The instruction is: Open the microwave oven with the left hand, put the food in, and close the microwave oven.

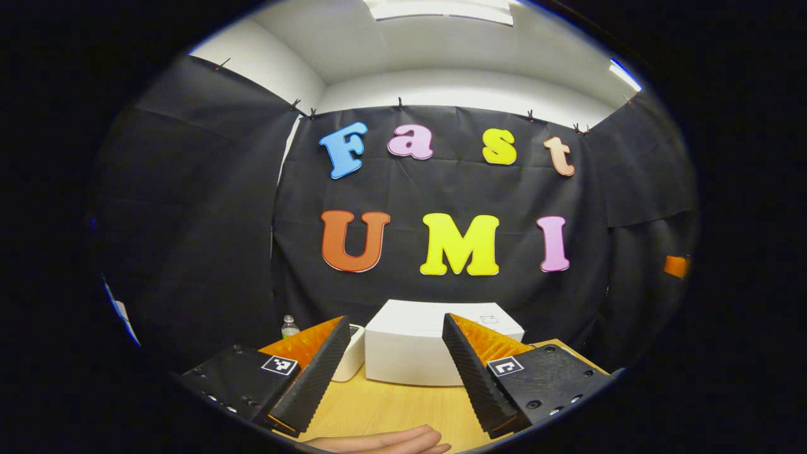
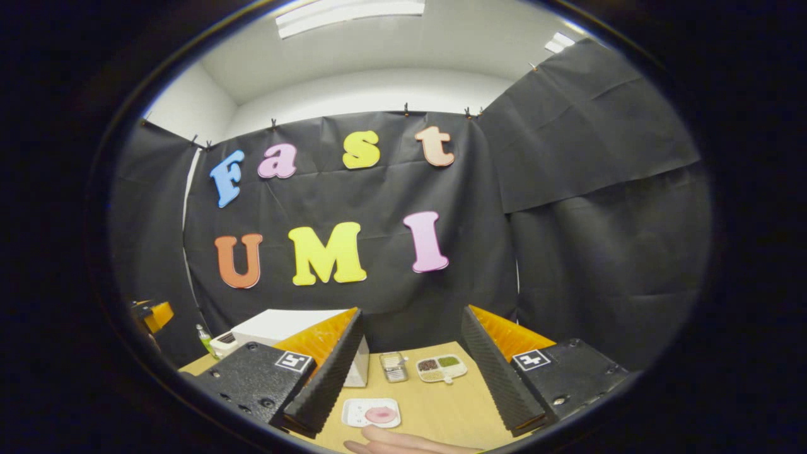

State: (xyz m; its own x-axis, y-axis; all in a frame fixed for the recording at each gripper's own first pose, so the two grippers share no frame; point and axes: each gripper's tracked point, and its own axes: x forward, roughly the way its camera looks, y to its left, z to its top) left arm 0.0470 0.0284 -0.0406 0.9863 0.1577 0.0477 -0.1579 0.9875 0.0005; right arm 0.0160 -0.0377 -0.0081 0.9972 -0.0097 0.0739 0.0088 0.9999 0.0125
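The white microwave oven (image 1: 410, 356) stands on the wooden table (image 1: 391, 403), straight ahead of my left gripper (image 1: 396, 320). That gripper is open, holds nothing, and hangs short of the oven. The oven's near face is plain white and looks closed. In the right gripper view the microwave oven (image 2: 271, 325) sits to the left, partly behind one finger. A white plate with pink food (image 2: 372, 413) lies on the table below my right gripper (image 2: 411, 312), which is open and empty above it.
A small white appliance (image 1: 352, 356) and a water bottle (image 1: 289, 326) stand left of the oven. A clear container (image 2: 394, 367) and a divided tray of foods (image 2: 441, 368) lie behind the plate. A hand (image 2: 403, 445) rests at the table's near edge.
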